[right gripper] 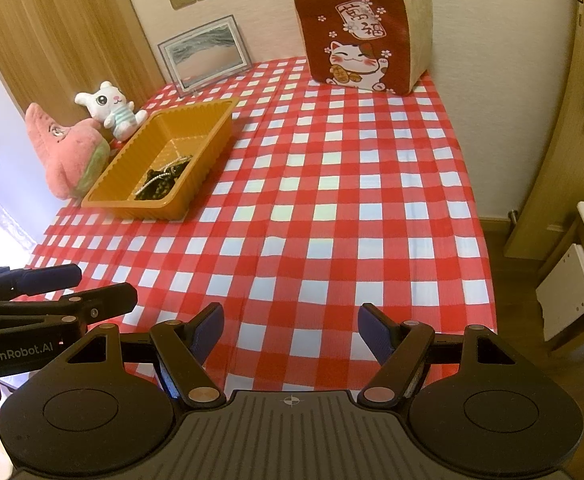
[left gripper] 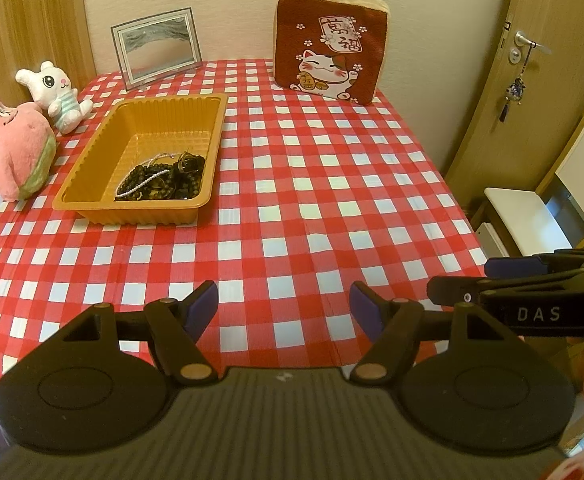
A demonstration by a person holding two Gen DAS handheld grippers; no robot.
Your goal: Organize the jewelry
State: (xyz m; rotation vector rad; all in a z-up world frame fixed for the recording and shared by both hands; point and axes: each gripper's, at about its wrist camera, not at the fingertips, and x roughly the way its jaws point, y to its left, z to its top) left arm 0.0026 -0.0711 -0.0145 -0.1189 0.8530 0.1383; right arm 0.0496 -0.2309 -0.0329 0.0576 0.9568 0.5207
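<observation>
An orange plastic tray (left gripper: 144, 212) (right gripper: 132, 206) sits on the left part of the red-and-white checked table. In its near right corner lies a heap of jewelry (left gripper: 164, 180) (right gripper: 163, 179): dark bead strings and a thin pale beaded chain. My left gripper (left gripper: 283, 300) hovers over the table's near edge, open, with only tablecloth showing between its blue pads. My right gripper (right gripper: 290, 316) is beside it on the right, also open and holding nothing. Each shows in the other's view: the right gripper (left gripper: 463, 280) from the side, and the left gripper (right gripper: 104, 282) likewise. Both are well short of the tray.
A pink plush (left gripper: 8, 148) and a white bunny plush (left gripper: 58, 94) lie left of the tray. A framed picture (left gripper: 156, 46) and a red lucky-cat cushion (left gripper: 329, 50) stand against the back wall. A door (left gripper: 531, 52) and white chair (left gripper: 531, 216) are right of the table.
</observation>
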